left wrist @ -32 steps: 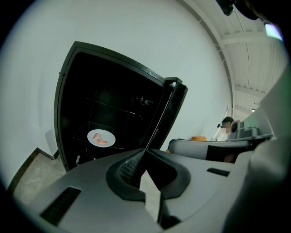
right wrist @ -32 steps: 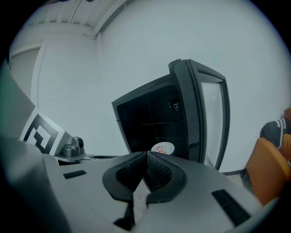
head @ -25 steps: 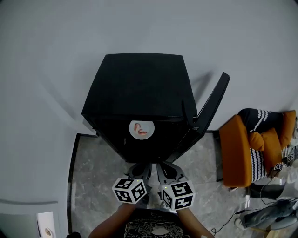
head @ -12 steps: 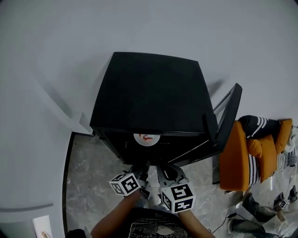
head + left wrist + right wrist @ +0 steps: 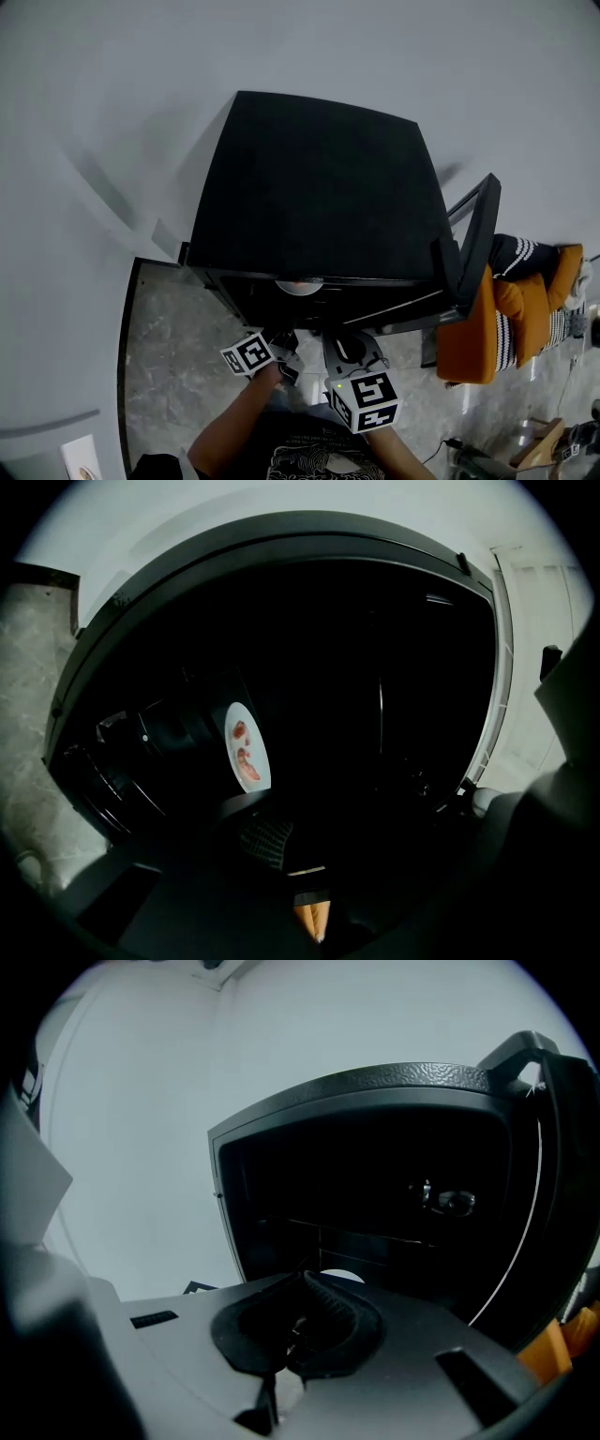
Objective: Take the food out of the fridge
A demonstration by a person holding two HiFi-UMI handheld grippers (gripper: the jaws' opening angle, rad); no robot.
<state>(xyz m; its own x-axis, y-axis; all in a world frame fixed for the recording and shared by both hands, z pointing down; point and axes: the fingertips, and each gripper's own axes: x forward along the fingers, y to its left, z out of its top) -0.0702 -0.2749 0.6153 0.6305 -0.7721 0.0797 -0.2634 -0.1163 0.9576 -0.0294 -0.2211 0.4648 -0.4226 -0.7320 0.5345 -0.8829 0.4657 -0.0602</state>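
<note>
A black fridge (image 5: 319,187) stands against the wall with its door (image 5: 476,239) swung open to the right. Inside sits a white plate (image 5: 247,747) with reddish food; the head view shows only its rim (image 5: 300,286) under the fridge's top edge. In the right gripper view the plate (image 5: 342,1277) peeks out behind the jaws. My left gripper (image 5: 279,345) is shut and empty just in front of the opening, rolled on its side, its dark jaws (image 5: 270,841) low before the plate. Beside it, my right gripper (image 5: 347,352) is also shut on nothing (image 5: 298,1326).
An orange seat (image 5: 473,333) with a striped garment (image 5: 520,258) stands right of the open door. Grey marble floor (image 5: 173,347) lies in front of the fridge, and a pale wall is behind. A small white object (image 5: 82,459) sits at the lower left.
Both grippers have come closer to the fridge opening. The left one has sunk and rolled over. The plate has slid almost out of the head view under the fridge top.
</note>
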